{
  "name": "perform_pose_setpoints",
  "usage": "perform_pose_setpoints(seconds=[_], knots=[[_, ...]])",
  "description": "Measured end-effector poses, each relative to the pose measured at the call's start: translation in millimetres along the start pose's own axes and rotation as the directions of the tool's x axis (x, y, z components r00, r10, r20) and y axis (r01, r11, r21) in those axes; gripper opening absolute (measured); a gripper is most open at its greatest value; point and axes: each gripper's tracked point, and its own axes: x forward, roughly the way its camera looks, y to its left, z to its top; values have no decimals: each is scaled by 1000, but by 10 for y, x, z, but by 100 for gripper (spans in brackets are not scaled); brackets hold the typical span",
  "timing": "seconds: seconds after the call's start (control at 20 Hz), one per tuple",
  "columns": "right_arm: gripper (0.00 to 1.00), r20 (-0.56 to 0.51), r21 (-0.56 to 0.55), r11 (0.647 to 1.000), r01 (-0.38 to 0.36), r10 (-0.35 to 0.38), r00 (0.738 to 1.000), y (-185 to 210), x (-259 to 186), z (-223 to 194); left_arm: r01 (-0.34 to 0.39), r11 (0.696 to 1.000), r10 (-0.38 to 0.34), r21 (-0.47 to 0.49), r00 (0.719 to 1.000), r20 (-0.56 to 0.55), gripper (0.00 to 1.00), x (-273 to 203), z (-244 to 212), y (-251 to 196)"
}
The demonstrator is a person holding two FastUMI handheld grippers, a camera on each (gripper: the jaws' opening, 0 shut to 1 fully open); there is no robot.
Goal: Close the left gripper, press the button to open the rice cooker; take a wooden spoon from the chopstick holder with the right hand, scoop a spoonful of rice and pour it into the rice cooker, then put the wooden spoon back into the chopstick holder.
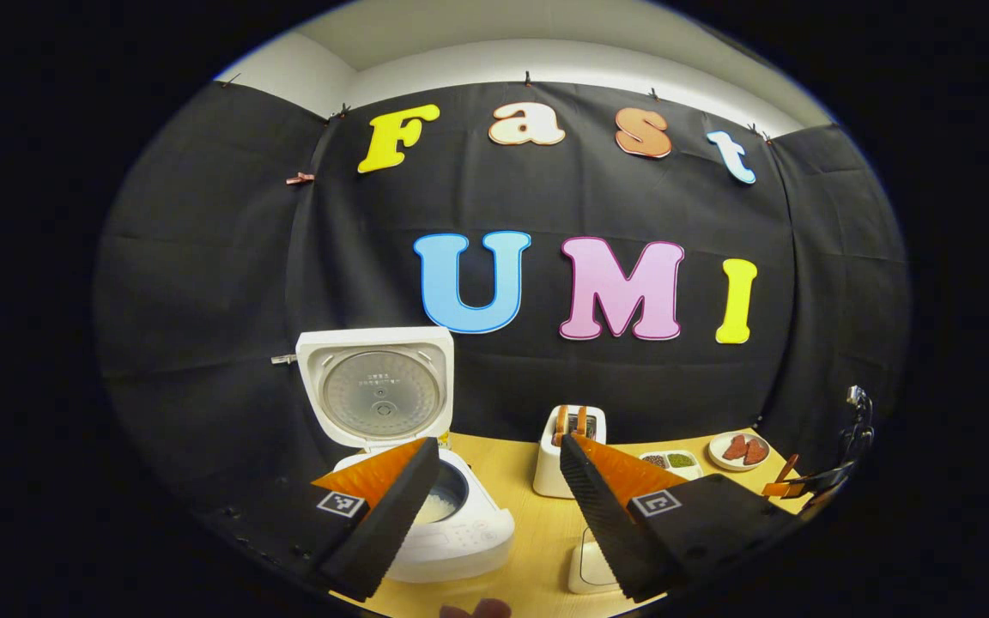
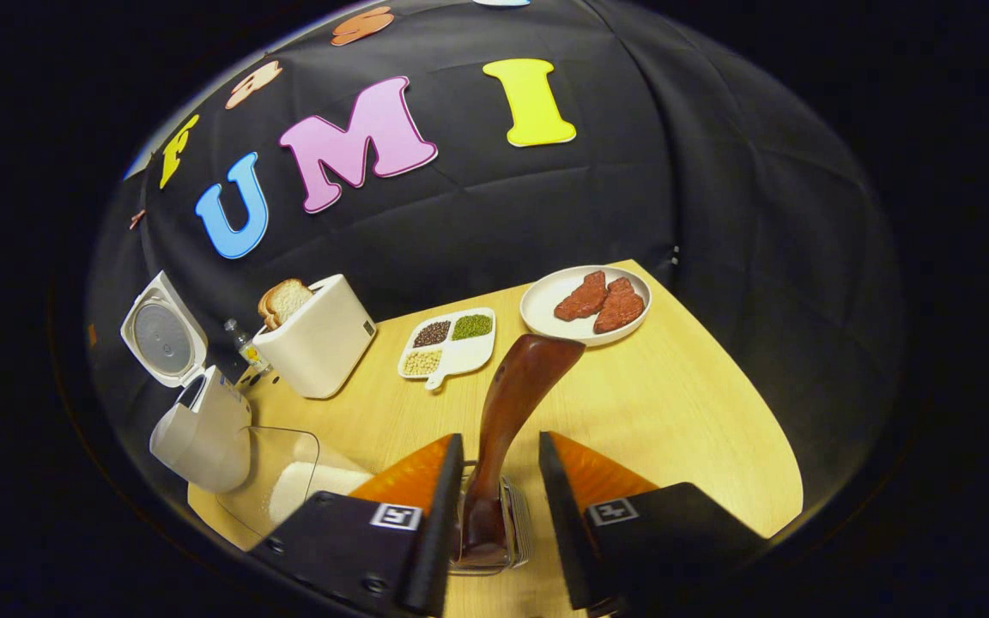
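- The left gripper hangs above the table with its fingers spread wide and nothing between them.
- The rice cooker stands at the table's left edge with its lid raised upright; white rice shows in the inner pot.
- The right gripper has its fingers set fairly narrow, one on each side of the wooden spoon; a gap shows on both sides of the handle, so contact cannot be confirmed.
- The wooden spoon stands nearly upright in the chopstick holder, at the table's near edge.
- A clear container of rice sits just beside the rice cooker.
- A toaster with bread, a divided dish of beans and a plate of meat line the table's far edge.
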Motion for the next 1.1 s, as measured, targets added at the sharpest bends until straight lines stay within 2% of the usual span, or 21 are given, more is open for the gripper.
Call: perform_pose_setpoints(seconds=[0.05, 0.1, 0.15, 0.25, 0.5, 0.65, 0.85, 1.0, 1.1], knots=[[40, 0, 15, 1000, -12, 12, 1000, 17, -3, 8, -3, 1000, 3, -3, 1000, -6, 97, 2, -26, -10], [26, 5, 35, 999, -34, 34, 999, 83, -34, 16, -7, 1000, 7, -3, 1000, -9, 97, -2, -30, -7], [16, 20, 55, 996, -67, 66, 998, 160, -55, 60, -9, 1000, 9, -1, 1000, -9, 97, -5, -43, 5], [9, 61, 53, 997, -61, 58, 996, 137, -104, 146, -7, 1000, 7, 8, 1000, -9, 97, -21, -39, 29], [9, 225, 29, 999, -22, 15, 974, 232, -484, 670, 29, 1000, -29, 10, 1000, -1, 97, -62, -13, 127], [9, 300, 7, 1000, -16, 13, 954, 469, -714, 946, 54, 998, -54, 11, 999, 5, 97, -90, 12, 255], [9, 355, -44, 996, -75, 85, 931, 1140, -976, 1048, 77, 997, -77, 33, 997, 4, 97, -130, 6, 475], [9, 360, -130, 987, -94, 136, 923, 1663, -1007, 924, 98, 994, -98, 46, 995, 0, 96, -165, -6, 619], [9, 340, -202, 975, -92, 158, 927, 1979, -921, 744, 115, 992, -115, 44, 993, -6, 97, -181, -37, 706]])
